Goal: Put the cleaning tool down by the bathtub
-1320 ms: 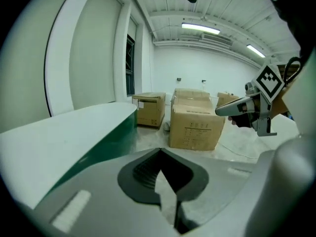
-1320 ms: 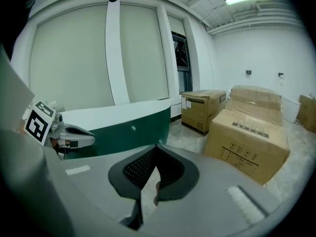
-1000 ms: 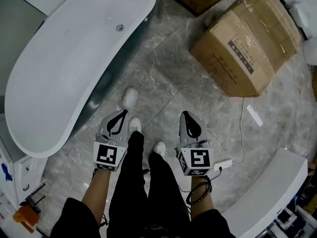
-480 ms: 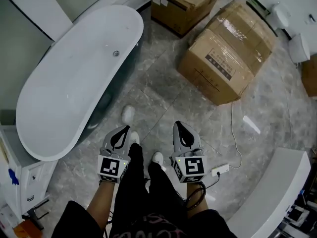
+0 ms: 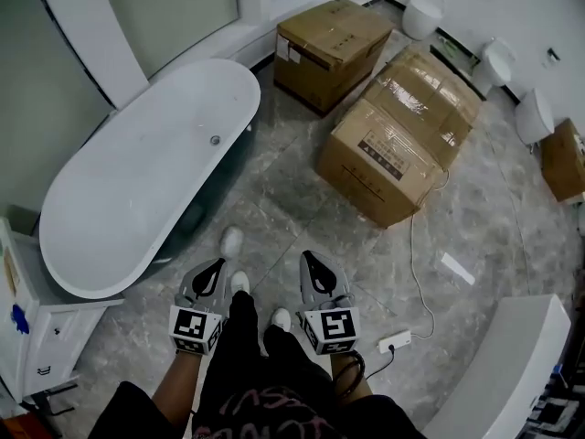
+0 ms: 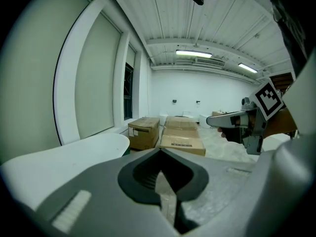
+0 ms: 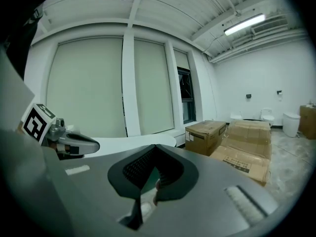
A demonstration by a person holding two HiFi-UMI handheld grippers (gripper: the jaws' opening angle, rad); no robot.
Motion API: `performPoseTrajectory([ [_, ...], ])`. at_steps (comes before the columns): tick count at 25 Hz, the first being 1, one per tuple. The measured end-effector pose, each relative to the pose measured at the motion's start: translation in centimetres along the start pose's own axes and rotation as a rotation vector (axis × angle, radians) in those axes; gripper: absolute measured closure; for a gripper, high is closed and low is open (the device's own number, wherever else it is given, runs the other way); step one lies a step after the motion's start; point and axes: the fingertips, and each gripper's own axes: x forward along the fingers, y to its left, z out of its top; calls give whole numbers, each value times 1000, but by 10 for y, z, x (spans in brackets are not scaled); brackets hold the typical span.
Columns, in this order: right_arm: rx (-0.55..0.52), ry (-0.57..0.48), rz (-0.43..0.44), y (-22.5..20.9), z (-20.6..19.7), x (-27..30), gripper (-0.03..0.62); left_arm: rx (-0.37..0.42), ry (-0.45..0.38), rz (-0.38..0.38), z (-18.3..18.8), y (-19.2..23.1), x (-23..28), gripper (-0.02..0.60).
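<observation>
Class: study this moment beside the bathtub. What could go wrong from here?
1. The white cable and its plug strip lie on the floor by the person's right foot: a trip hazard.
2. The small white object sits just ahead of the feet, beside the bathtub; a step forward might kick it.

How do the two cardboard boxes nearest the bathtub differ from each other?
The box by the window is smaller; the box nearer the person is longer. The box by the window looks matte; the box nearer the person shines like film wrap. Both are closed brown cardboard on the floor.
</observation>
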Motion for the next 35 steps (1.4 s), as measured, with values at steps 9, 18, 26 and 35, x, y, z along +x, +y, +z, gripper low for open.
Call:
performPoseTrajectory([
  [9,24,-38,-6,2,25,-50,572,-6,-81,89,26,-11,-46,581],
  [18,-17,-56,50,24,35,-68,577,-17,-170,155,38,-9,-83,581],
  [26,-76,-46,121,41,31,-75,576,-33,-153,159,26,-17,-99,581],
  [35,-88,-55,122,43,33,-79,577,-46,-162,182,26,-16,-102,581],
])
